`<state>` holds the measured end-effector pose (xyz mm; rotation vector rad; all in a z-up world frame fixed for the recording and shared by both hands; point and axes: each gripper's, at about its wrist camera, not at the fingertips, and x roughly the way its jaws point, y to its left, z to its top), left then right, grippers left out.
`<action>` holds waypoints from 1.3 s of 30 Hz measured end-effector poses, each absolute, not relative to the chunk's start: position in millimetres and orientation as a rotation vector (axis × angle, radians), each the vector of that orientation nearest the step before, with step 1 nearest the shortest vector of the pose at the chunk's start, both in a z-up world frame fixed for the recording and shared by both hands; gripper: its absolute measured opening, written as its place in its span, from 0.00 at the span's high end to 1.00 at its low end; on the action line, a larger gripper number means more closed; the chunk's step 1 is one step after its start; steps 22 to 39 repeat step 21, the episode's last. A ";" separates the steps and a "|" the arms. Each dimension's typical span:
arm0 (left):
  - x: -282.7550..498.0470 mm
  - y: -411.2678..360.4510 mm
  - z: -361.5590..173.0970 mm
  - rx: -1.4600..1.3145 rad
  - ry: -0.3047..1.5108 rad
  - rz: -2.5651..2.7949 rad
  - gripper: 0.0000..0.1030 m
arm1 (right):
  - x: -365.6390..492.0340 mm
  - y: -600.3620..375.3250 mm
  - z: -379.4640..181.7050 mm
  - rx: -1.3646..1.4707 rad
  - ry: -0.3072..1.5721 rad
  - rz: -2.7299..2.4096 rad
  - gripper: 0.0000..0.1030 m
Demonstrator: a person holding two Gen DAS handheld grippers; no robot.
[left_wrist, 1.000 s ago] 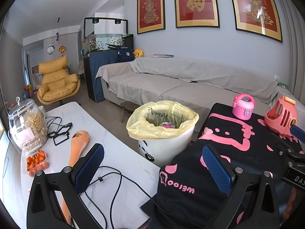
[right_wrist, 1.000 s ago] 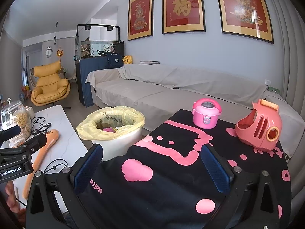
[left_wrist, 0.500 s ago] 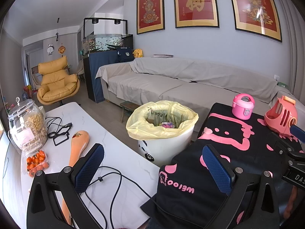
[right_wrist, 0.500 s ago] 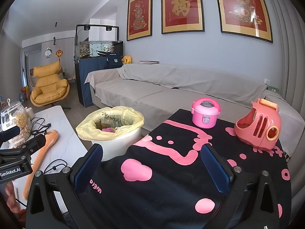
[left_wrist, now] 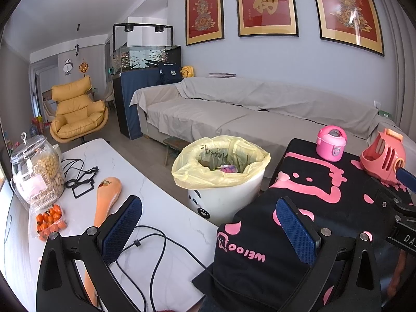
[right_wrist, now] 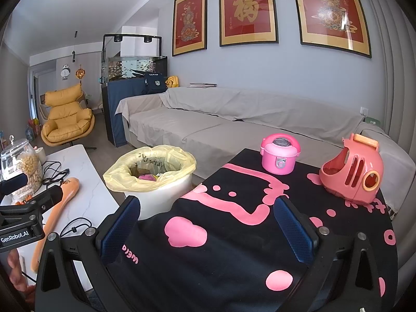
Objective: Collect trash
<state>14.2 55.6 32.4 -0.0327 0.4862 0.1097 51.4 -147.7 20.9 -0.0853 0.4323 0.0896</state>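
Nothing has shifted: left gripper [left_wrist: 208, 230] and right gripper [right_wrist: 206, 230] hang wide and empty, trash bin [left_wrist: 221, 179] already holds litter, no loose trash visible.

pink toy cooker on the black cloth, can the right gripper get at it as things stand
Probably yes. The right gripper is open and empty, and the toy cooker stands alone ahead of it on the black cloth, with only bare cloth between them.

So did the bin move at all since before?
No. The bin sits in the same spot between the white table and the black cloth, as before.
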 end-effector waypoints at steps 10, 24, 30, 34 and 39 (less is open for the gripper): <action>13.0 56.5 31.2 -0.032 0.493 0.104 0.01 | 51.5 -148.1 21.7 -0.084 0.431 0.091 0.01; 24.7 63.6 25.1 -0.048 0.529 0.091 0.01 | 47.1 -147.3 16.2 -0.079 0.444 0.090 0.01; 24.7 63.6 25.1 -0.048 0.529 0.091 0.01 | 47.1 -147.3 16.2 -0.079 0.444 0.090 0.01; 24.7 63.6 25.1 -0.048 0.529 0.091 0.01 | 47.1 -147.3 16.2 -0.079 0.444 0.090 0.01; 24.7 63.6 25.1 -0.048 0.529 0.091 0.01 | 47.1 -147.3 16.2 -0.079 0.444 0.090 0.01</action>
